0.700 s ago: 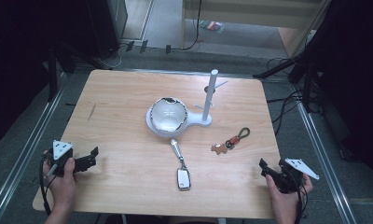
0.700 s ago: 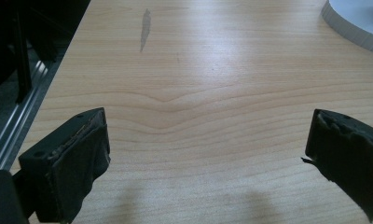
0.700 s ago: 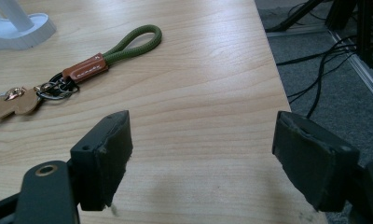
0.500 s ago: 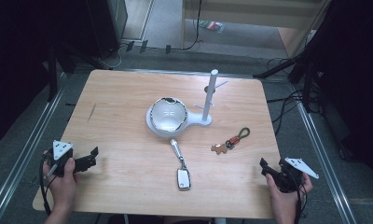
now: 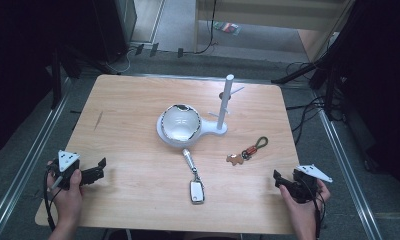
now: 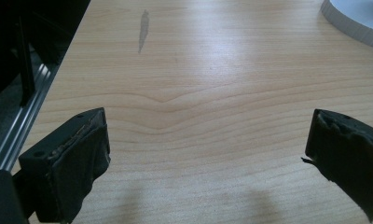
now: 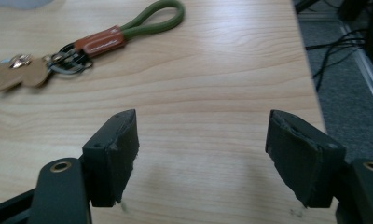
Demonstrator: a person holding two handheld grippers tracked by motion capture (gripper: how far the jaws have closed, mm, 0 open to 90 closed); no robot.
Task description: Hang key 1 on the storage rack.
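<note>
Here, right gripper (image 7: pixel 201 154) jaws apart — keyring (image 7: pixel 89 44) ahead, untouched

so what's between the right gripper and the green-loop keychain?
Bare wood. In the right gripper view nothing lies between the open right gripper and the keychain.

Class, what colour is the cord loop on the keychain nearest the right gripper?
Olive green, joined to a reddish-brown leather tab; the loop shows best in the right gripper view.
</note>
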